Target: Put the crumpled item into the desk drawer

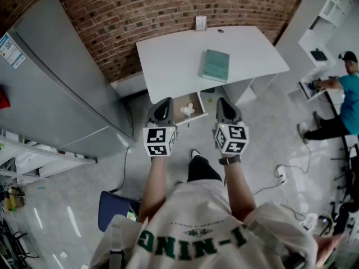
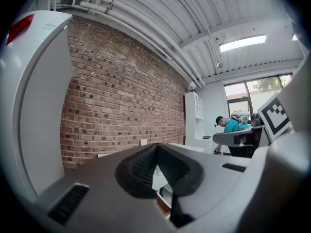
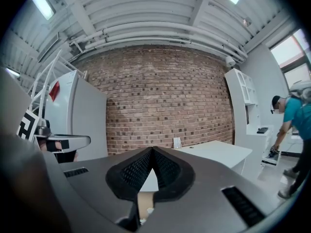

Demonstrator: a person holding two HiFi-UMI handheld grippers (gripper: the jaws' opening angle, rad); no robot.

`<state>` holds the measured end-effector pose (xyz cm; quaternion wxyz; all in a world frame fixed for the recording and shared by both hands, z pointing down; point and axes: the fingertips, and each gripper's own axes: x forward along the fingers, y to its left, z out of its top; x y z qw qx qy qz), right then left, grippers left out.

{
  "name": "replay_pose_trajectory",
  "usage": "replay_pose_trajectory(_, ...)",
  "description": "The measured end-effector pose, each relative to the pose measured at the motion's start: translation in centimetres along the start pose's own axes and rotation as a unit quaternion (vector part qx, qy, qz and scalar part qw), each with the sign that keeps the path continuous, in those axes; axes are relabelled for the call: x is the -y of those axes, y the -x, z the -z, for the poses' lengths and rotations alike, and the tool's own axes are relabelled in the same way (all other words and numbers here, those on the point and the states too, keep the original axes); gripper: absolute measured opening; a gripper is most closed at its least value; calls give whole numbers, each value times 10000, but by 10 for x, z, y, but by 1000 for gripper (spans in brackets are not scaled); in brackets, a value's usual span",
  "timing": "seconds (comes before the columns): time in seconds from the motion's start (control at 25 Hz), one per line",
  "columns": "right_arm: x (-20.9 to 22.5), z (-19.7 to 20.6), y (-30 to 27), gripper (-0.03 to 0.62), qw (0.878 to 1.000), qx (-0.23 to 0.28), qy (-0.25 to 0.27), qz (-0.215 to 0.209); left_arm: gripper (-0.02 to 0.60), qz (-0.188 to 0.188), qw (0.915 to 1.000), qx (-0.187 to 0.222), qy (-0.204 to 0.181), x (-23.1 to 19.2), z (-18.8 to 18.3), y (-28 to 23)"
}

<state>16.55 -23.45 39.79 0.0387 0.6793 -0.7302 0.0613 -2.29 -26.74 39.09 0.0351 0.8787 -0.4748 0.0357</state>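
Note:
The crumpled white item lies inside the open desk drawer, which sticks out from under the white desk. My left gripper hangs just left of the drawer, held up off the floor; its jaws are shut with nothing between them. My right gripper hangs just right of the drawer, its jaws also shut and empty. Both point toward the desk and the brick wall.
A green book lies on the desk top. A grey refrigerator stands at the left, white shelves at the right. A person in a teal shirt bends over at the far right. Cables and a power strip lie on the floor.

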Motion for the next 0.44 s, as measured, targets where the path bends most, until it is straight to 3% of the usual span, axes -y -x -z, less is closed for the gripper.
replay_pose_trajectory(0.44, 4, 32, -34, 3, 9990, -390, 176, -98, -2, -72, 9998, -166, -34, -10, 23, -27)
